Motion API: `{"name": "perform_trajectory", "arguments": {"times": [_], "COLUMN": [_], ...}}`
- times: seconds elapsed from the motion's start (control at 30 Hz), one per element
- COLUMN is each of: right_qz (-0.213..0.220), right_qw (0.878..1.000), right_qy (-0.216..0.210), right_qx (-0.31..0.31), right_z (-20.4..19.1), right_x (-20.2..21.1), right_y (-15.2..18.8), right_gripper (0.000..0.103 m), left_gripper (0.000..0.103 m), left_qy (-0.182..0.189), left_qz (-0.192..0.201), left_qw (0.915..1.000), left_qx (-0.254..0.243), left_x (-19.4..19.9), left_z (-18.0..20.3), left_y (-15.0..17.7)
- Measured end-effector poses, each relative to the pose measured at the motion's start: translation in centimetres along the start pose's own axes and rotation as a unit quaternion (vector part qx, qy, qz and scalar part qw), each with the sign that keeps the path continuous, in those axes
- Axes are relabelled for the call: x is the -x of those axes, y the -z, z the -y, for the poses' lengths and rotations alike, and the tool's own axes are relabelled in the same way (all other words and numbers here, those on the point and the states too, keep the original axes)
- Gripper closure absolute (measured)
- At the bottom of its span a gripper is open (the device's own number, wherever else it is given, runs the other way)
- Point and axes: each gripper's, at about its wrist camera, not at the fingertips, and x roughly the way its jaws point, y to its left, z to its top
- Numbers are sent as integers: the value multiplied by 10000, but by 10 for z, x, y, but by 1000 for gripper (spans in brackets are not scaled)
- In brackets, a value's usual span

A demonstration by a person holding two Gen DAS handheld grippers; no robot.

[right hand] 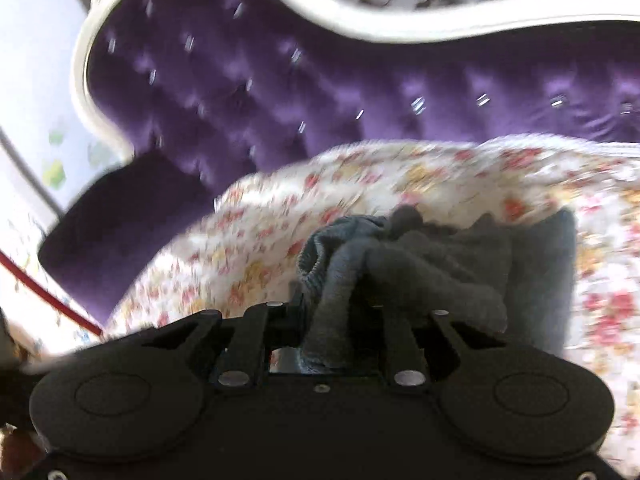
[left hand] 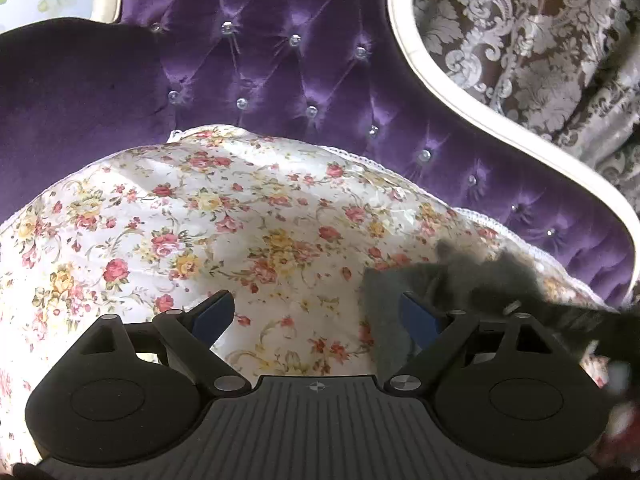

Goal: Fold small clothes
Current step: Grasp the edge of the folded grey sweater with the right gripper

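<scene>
A small dark grey knit garment point(right hand: 440, 264) hangs bunched in my right gripper point(right hand: 336, 300), whose jaws are shut on a fold of it above the floral quilt point(right hand: 460, 176). The fingertips are buried in the cloth, and the right wrist view is smeared by motion. In the left wrist view the same grey garment point(left hand: 472, 276) shows as a blur at the lower right. One edge of it hangs just beside the right finger of my left gripper point(left hand: 316, 312). The left gripper stands wide open over the quilt point(left hand: 200, 220), and its blue pads point(left hand: 214, 312) touch nothing.
A purple tufted headboard point(left hand: 280, 60) with a white curved frame point(left hand: 440, 92) rises behind the quilt. A brown and silver patterned curtain point(left hand: 528, 40) hangs at the upper right. A dark purple cushion point(left hand: 72, 100) lies at the left.
</scene>
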Motion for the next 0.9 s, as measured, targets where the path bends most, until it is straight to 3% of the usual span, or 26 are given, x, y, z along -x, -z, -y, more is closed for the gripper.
{"name": "perform_trajectory", "arguments": {"times": [0.13,0.23,0.3,0.37,0.53,0.67,0.9], "right_qz": [-247,-237,-161,-93,-15,100,480], "right_qw": [9991,9982,9977,9958,9895,9904,9966], "right_qy": [105,-63,-381,-696,-969,-965,-381], "right_qx": [338,545,540,586,1072,982,553], "right_z": [-14,-16,-14,-14,-25,-15,27], "right_x": [-28,-29,-24,-16,13,35,52], "right_y": [20,33,39,44,62,70,62], "right_gripper": [75,59,41,34,34,34,34], "left_gripper": [13,13,13,13,13,13,13], "left_qy": [13,61,104,135,239,347,486], "left_qz": [9,-9,-28,-47,-33,-34,14], "left_qw": [9999,9999,9999,9999,9996,9989,9972], "left_qx": [100,133,118,68,-145,-315,-574], "left_x": [0,-1,-2,-3,-5,-5,1], "left_z": [-6,-7,-6,-3,8,17,27], "left_y": [-3,-3,-2,-1,5,10,16]}}
